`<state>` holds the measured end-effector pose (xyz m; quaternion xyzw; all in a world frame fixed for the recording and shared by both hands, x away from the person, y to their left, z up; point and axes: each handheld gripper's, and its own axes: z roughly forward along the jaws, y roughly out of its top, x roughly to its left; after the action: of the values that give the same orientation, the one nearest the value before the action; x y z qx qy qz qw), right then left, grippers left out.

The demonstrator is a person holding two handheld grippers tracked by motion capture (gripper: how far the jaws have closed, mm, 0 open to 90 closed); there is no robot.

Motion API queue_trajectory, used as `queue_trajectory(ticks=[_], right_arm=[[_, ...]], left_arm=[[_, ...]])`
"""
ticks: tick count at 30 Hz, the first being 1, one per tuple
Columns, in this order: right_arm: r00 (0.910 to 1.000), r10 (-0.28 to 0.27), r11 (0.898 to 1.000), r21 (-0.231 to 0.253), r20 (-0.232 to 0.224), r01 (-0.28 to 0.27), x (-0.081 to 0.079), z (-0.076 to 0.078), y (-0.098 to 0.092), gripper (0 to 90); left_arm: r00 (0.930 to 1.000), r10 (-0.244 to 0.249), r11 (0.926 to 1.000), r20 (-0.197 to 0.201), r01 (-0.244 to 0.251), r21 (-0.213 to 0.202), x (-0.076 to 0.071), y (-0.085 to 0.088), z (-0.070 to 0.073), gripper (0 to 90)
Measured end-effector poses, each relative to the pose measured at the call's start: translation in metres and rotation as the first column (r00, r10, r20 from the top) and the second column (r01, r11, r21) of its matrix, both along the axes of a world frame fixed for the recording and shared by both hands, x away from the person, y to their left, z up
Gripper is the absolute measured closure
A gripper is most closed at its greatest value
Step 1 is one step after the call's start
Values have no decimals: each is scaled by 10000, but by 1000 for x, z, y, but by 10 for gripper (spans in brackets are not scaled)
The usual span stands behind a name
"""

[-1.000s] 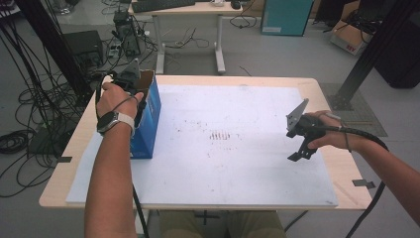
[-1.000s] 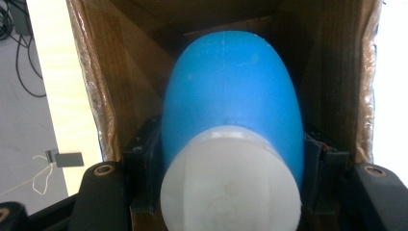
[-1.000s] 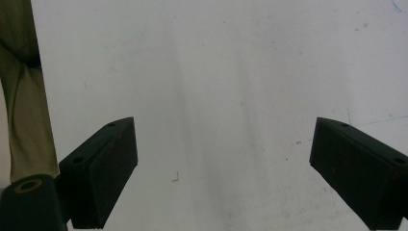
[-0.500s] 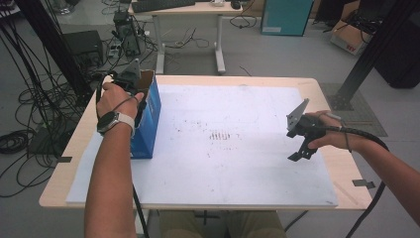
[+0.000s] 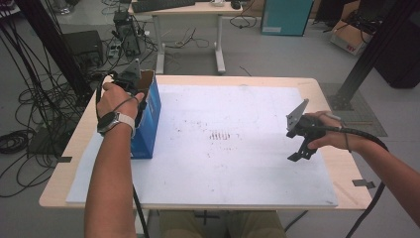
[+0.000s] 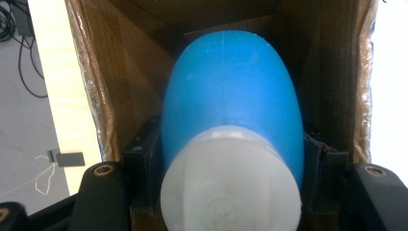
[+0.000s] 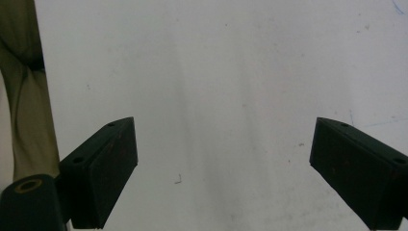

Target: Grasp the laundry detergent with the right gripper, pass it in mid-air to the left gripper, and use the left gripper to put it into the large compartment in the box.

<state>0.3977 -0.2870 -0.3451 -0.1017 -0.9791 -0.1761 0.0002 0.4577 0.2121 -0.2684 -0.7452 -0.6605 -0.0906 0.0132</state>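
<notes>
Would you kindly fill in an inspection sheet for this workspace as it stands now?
Surface: wooden table under a scuffed white mat.
Job's things: blue bottle with white cap, inside the open blue cardboard box at the table's left.
Clutter: nothing seen on the mat.
Grippers: left gripper in the box, shut on the bottle; right gripper open, empty, above the mat.
Cables: black cable trails from the right gripper; tangled cables on floor at left.
Surroundings: desk with keyboard, teal cabinet, black frame post.
</notes>
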Motion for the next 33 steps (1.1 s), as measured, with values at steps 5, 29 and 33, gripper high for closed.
queue_trajectory(ticks=[5, 29, 33], right_arm=[[10000, 47, 9999, 140, 0, -47, 0, 3, 1, 93], [9998, -91, 9999, -62, -195, 90, -1, -4, -2, 93], [9998, -60, 10000, -52, -165, 59, -1, -3, -1, 93]], left_arm=[[10000, -58, 10000, -6, 58, -15, 0, 0, 0, 373], [9978, -29, 9976, 655, 75, -690, -6, 13, 4, 238], [9973, -61, 9957, 732, 129, -919, -8, 15, 7, 229]])
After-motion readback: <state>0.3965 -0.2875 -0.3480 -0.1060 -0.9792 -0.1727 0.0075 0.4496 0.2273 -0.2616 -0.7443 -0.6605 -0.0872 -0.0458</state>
